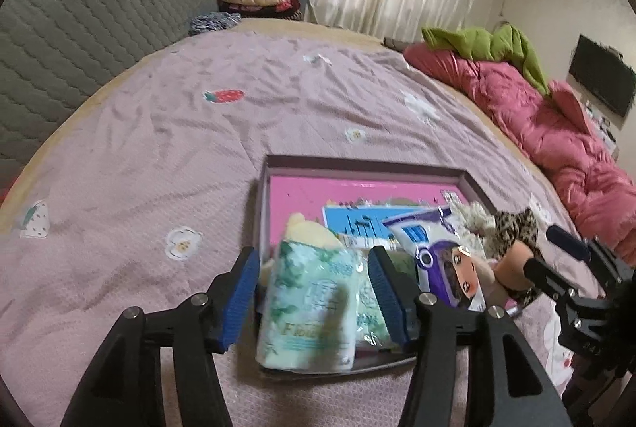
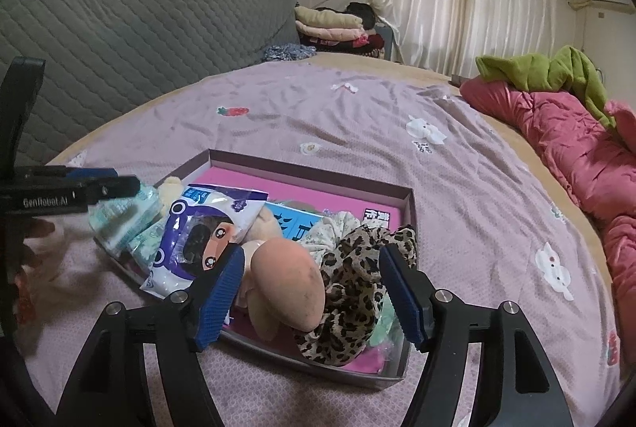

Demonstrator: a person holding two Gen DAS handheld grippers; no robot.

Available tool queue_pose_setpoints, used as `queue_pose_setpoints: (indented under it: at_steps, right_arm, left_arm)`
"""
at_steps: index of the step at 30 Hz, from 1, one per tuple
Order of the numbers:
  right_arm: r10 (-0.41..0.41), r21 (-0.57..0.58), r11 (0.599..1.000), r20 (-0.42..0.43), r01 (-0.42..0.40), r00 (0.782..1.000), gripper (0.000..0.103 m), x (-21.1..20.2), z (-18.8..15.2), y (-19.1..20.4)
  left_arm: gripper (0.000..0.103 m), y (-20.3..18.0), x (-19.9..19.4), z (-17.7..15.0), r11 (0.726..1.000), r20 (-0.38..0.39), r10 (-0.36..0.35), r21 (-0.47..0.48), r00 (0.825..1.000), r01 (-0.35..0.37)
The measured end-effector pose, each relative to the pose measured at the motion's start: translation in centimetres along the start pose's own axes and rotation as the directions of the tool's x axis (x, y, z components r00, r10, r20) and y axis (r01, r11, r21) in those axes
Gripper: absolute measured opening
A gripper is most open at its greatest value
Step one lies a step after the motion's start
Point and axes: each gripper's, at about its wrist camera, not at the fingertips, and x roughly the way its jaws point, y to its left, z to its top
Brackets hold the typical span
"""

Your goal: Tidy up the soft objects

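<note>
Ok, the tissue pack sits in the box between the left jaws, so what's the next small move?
Probably lift the left gripper straight back. Its jaws are open and the pads look clear of the tissue pack, which leans at the near edge of the box among the other soft things. The right gripper hangs open over the sponge.

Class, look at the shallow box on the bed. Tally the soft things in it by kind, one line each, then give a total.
Green tissue packs: 2
Purple cartoon packet: 1
Peach sponge: 1
Leopard scrunchie: 1
Pale floral scrunchie: 1
Yellow plush: 1
Total: 7; more may be hidden underneath.
</note>
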Motion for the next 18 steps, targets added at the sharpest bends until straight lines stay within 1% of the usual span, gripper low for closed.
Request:
queue_pose_setpoints:
  at_steps: [4,7,8,10,14,18]
  right_arm:
    - [-0.002,-0.001,1.000,0.010,0.002,1.000,0.072,-0.3,-0.1,0.0]
    - [-0.001,0.004,1.000,0.022,0.001,1.000,0.073,-0.8,-0.1,0.0]
    - [0.003,0.008,1.000,0.025,-0.003,1.000,0.073,-1.0,-0.2,0.0]
    - [0.006,0.012,1.000,0.029,-0.006,1.000,0.074,-1.5,-0.4,0.2]
    - [0.004,0.003,1.000,0.027,-0.004,1.000,0.075,-2.1,-0.8,0.6]
    - [0.009,0.031,0.999,0.023,-0.009,1.000,0.075,-3.2,-1.6,0.6]
  left_arm:
    - [0.057,0.6,-0.5,0.0,1.000,0.019,0.009,-0.024,1.000,-0.009]
    - [0.058,0.2,-1.1,-0.3,1.000,0.034,0.027,-0.014,0.999,-0.027]
    - [0.058,0.0,-1.4,-0.5,0.999,0.039,0.033,-0.009,0.999,-0.033]
    - [0.065,-0.6,-1.9,-1.0,0.999,0.047,0.044,0.001,0.998,-0.044]
    - [0.066,-2.1,-2.9,-2.5,0.999,0.052,0.043,-0.006,0.998,-0.043]
    - [0.066,-3.7,-3.8,-3.7,0.999,0.066,0.050,0.017,0.997,-0.051]
